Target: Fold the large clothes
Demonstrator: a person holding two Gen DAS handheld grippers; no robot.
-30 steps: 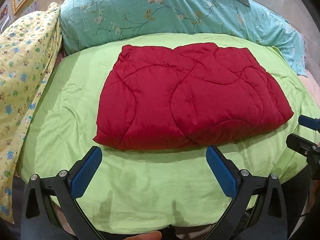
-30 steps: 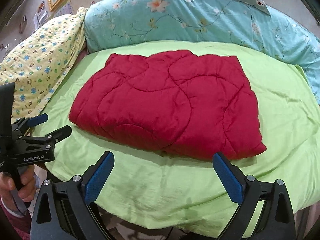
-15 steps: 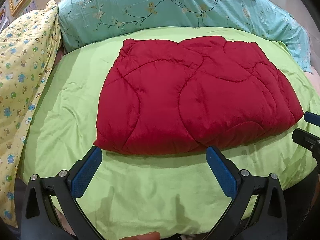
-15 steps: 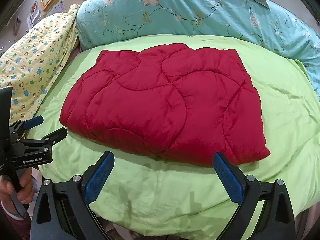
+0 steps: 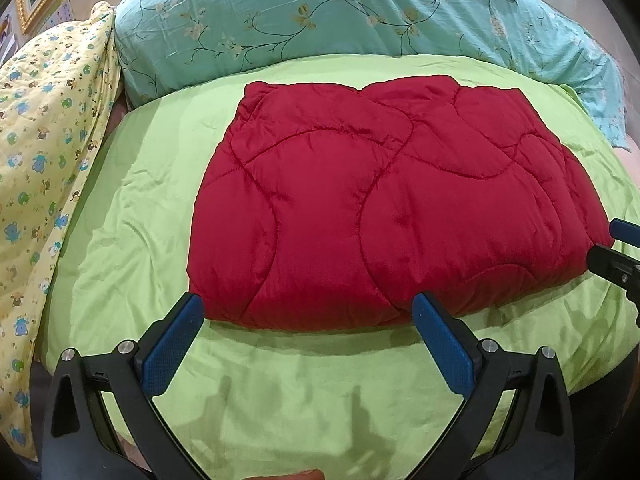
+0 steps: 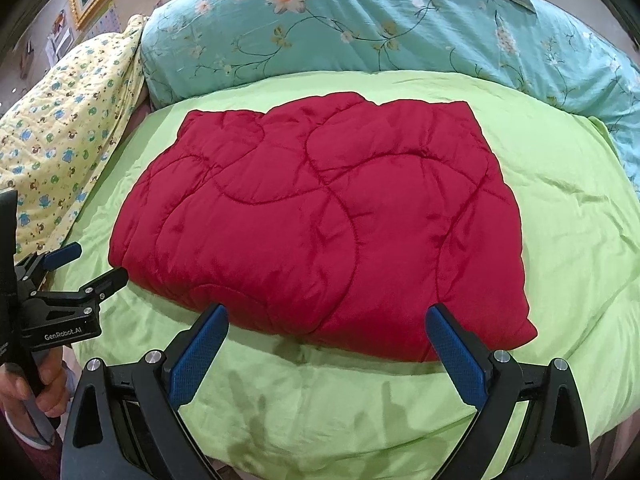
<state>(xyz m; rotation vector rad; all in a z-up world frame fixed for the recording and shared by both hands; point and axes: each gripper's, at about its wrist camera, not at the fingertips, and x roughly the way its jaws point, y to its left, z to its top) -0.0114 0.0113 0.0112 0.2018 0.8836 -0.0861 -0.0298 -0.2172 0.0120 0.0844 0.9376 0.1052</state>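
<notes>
A red quilted blanket (image 5: pixel 384 200) lies folded into a thick rectangle on a lime-green sheet (image 5: pixel 132 216). My left gripper (image 5: pixel 308 308) is open, its blue pads reaching the blanket's near edge with nothing between them. In the right wrist view the same red blanket (image 6: pixel 320 220) fills the middle, and my right gripper (image 6: pixel 328 320) is open at its near edge, holding nothing. The left gripper (image 6: pixel 86 262) shows at the left of that view beside the blanket's left corner. The right gripper (image 5: pixel 612 246) peeks in at the right edge of the left wrist view.
A teal floral bolster (image 5: pixel 320 12) runs along the back of the bed. A yellow printed quilt (image 5: pixel 44 140) is heaped at the left. A person's hand (image 6: pixel 36 384) grips the left tool's handle. Green sheet lies bare in front of the blanket.
Both grippers have moved forward toward the red blanket, so its near edge now sits level with the pads. Both stay open. The blanket has not shifted.
</notes>
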